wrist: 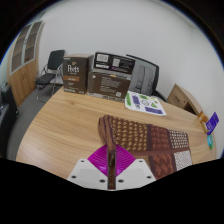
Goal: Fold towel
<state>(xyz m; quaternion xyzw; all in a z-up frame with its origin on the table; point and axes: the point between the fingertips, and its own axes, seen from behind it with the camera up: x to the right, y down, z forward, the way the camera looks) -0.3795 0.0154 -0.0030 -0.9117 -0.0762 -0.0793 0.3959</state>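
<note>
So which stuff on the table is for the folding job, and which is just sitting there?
For the job:
- patchwork towel, lying on the table
- gripper, fingers pinched on the towel's near corner

Just lying about:
- two cardboard boxes at the table's far side
- white packet beyond the towel
- office chairs behind the table

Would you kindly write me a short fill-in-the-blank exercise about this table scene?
1. The towel lies on a ____ table.
2. The gripper has its pink pads closed on a ____ of the towel.
3. Beyond the towel, at the table's far edge, stand two cardboard ____.
4. Behind the table stands a black office ____.

Missing words: wooden; fold; boxes; chair
</note>
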